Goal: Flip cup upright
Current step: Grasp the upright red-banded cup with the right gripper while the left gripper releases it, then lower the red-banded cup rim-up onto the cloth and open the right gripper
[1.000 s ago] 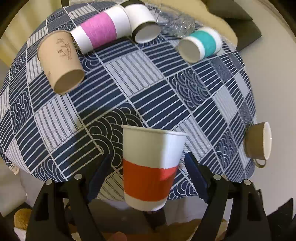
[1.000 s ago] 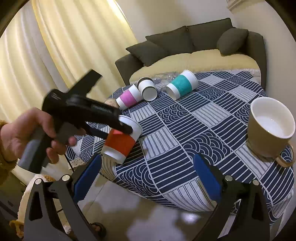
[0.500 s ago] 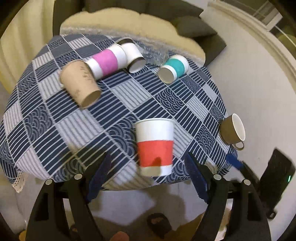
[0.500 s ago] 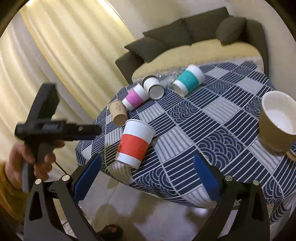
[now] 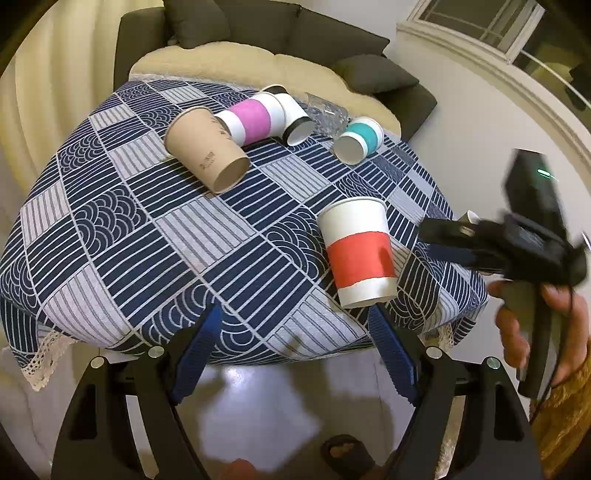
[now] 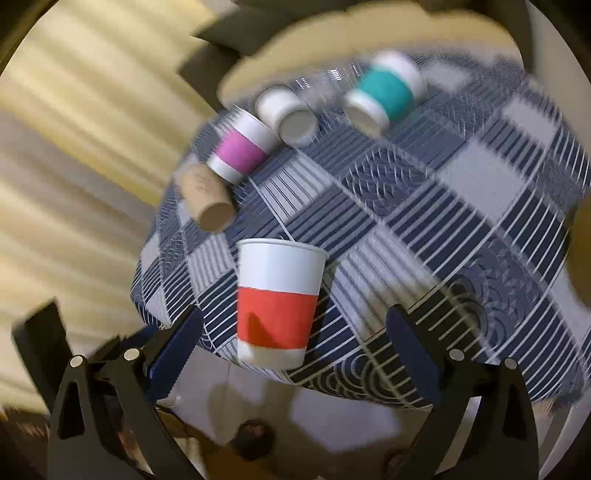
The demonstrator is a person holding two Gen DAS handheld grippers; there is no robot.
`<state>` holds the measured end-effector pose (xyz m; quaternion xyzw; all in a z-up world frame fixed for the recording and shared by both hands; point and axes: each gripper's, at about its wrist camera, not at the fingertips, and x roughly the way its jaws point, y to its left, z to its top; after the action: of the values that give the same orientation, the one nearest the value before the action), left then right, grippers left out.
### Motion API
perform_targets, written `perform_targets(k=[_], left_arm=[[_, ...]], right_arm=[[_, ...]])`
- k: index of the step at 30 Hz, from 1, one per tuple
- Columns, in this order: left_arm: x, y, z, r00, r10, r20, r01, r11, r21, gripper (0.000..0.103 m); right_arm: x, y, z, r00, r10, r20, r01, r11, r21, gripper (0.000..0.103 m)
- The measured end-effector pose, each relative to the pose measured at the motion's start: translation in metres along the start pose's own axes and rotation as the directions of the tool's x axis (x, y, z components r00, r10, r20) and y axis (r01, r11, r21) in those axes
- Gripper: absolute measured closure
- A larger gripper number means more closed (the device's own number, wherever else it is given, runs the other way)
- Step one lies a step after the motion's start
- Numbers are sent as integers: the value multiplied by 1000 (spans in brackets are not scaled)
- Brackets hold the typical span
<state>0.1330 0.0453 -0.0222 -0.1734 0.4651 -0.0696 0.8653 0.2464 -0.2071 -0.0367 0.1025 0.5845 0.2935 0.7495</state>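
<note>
A white paper cup with a red band (image 5: 357, 253) (image 6: 277, 302) stands upright near the front edge of the round table with the blue patterned cloth (image 5: 155, 236) (image 6: 480, 192). My left gripper (image 5: 301, 345) is open and empty, pulled back in front of the table edge, to the left of the cup. My right gripper (image 6: 295, 350) is open and empty, just before the cup, which stands between its fingers' line of sight; it also shows in the left wrist view (image 5: 480, 243), held by a hand at the right.
Several cups lie on their sides at the far half: a brown one (image 5: 207, 155) (image 6: 207, 201), a pink-banded one (image 5: 251, 118) (image 6: 240, 151), a white one (image 5: 291, 118) (image 6: 288, 114), a teal-banded one (image 5: 360, 140) (image 6: 384, 96). A dark sofa (image 5: 258, 29) stands behind the table.
My left gripper let go of the red-banded cup and backed away to the left. The cup stays upright on the cloth. My right gripper swung in toward the cup.
</note>
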Motion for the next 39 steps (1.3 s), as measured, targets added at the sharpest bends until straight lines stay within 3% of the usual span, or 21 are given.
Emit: perform_targets(k=[3,7,10,14,19,26,35,39], left_arm=[[-5,4,-1,1000,-15,14,15,1000,3,24],[-12,10,-3,998,29,47,-30,999,26,23],[-10,17,1,1000,-8,26,8,1000,-9,23],[-3,23,5,999,-35,-24,35,999,-31,24],[-2,25,5,998,-52,-41,50,998,-43,24],[-5,24,6,997,-66,-31,65,997,-41,24],[-6,23,6,997,-76,-29,75,997,-37,24],[-15,27,8,997,-69,16,70,996,-62,24]], right_arm=[[14,2,9,998,6,-60,-3,999,52,5],[19,19,21,992,-78,-100,80,997,20,5],[27,27,26,976,-163,-142,166,986,8,6],[38,39,30,952,-260,-163,256,966,-46,13],[50,43,31,936,-297,-192,292,955,-53,16],[65,46,31,910,-357,-212,350,934,-74,34],[65,52,31,908,-362,-209,354,932,-77,36],[49,55,31,933,-330,-146,321,943,-82,36]])
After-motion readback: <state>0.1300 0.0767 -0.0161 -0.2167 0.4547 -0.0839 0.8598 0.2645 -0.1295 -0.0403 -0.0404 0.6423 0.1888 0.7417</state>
